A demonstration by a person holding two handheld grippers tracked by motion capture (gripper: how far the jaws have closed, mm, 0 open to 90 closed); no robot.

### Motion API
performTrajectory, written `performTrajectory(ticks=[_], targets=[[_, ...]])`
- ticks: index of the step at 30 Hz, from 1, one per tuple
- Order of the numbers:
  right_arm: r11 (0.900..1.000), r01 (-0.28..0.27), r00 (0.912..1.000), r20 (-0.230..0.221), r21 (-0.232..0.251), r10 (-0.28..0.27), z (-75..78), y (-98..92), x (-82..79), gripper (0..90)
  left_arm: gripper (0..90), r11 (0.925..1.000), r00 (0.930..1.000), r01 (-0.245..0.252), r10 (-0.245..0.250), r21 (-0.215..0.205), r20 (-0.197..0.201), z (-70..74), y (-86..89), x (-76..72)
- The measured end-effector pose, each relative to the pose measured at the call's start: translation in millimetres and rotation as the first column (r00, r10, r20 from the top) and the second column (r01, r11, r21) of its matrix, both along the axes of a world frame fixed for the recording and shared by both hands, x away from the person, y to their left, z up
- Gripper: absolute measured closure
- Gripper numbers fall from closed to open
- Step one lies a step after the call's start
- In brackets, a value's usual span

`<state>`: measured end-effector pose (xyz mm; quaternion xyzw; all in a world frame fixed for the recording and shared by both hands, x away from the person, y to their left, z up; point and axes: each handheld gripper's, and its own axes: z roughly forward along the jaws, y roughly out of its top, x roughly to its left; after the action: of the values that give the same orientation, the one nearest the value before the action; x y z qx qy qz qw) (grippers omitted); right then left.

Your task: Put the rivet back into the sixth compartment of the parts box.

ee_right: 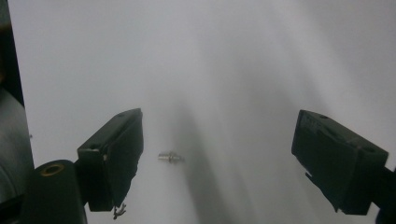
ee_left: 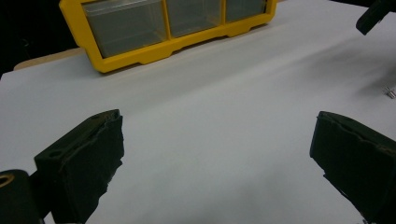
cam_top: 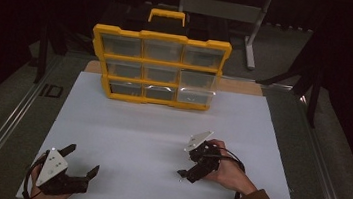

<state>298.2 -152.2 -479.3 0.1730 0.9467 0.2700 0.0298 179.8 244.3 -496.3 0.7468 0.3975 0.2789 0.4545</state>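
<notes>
A small silver screw (ee_right: 170, 157) lies on the white table (cam_top: 151, 127), between the jaws of my right gripper (ee_right: 218, 120) and closer to its left jaw. That gripper is open and pointed down at the table. In the high view a hand holds the right gripper (cam_top: 188, 164) at the table's front right. From the left gripper view the same screw (ee_left: 389, 92) shows at the far right edge. My left gripper (ee_left: 218, 120) is open with nothing between its jaws. In the high view the left gripper (cam_top: 81, 160) rests at the front left corner.
A yellow organizer case (cam_top: 159, 67) with clear drawers stands upright at the back of the table, its handle on top. The same case (ee_left: 163, 32) shows ahead of the left gripper. Dark floor and metal stand legs (cam_top: 252, 37) lie beyond the table.
</notes>
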Motion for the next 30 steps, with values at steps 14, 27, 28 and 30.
performTrajectory(ticks=[14, 27, 28, 30], targets=[[0.984, -0.066, 0.9972, -0.044, -0.164, 0.059, -23.1, 17.8, -9.0, 19.0, 3.1, 1.0, 1.0, -0.001, 0.001, 0.001, -0.001, 0.0, 0.1, -0.3], [0.96, -0.117, 0.9926, -0.062, -0.254, 0.104, -34.5, 29.7, -15.2, 32.5, 3.1, 1.0, 1.0, -0.001, 0.001, 0.001, -0.001, -0.1, 0.2, -0.4], [0.96, -0.118, 0.9922, -0.071, -0.254, 0.103, -34.4, 29.6, -15.0, 34.9, 3.1, 1.0, 1.0, 0.0, 0.0, 0.001, -0.001, -0.1, 0.1, -0.4], [0.96, -0.128, 0.9904, -0.082, -0.247, 0.111, -33.9, 29.1, -15.2, 39.4, 3.1, 1.0, 1.0, 0.0, 0.0, 0.002, -0.001, -0.1, 0.0, -0.3]])
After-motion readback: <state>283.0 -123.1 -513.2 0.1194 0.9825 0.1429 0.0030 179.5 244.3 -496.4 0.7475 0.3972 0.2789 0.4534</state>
